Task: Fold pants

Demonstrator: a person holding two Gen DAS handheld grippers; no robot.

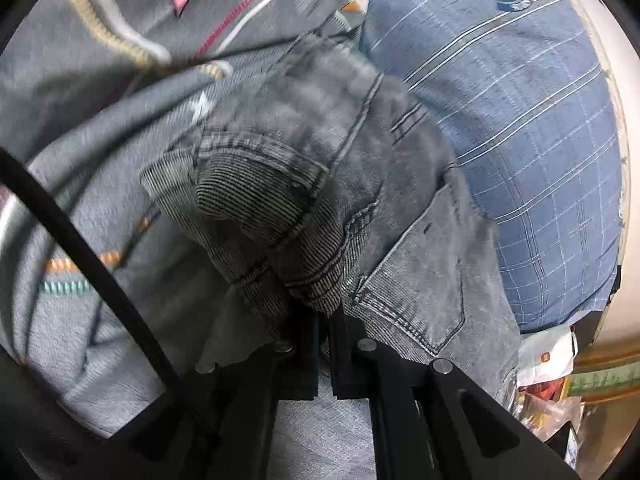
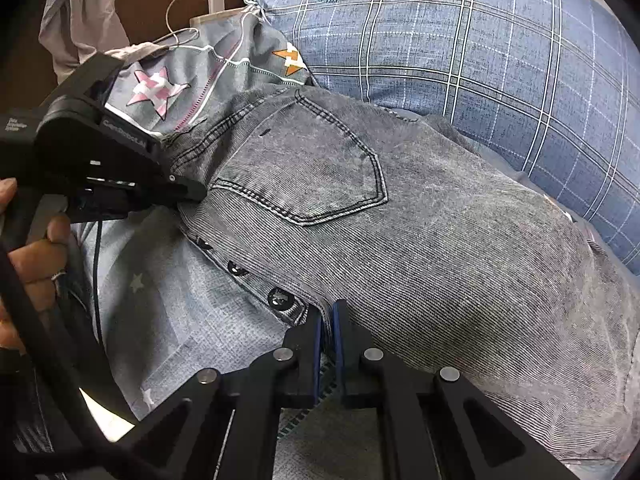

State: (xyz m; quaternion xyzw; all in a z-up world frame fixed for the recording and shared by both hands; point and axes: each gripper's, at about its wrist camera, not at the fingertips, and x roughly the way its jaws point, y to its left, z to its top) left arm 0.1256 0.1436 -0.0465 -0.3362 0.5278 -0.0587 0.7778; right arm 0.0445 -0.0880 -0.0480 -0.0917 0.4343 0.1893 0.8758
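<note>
Right wrist: both jaws tight on grey pants (image 2: 400,248) waistband.

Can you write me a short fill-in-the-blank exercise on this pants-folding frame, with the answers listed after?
1. Both hand-held grippers are clamped on the waist edge of the grey ____.
2. The right hand-held gripper grips the jeans beside a row of dark ____.
3. The left hand-held gripper pinches the waistband next to a stitched back ____.
4. Behind the jeans lies a blue ____-patterned pillow.

Missing words: jeans; buttons; pocket; plaid
</note>
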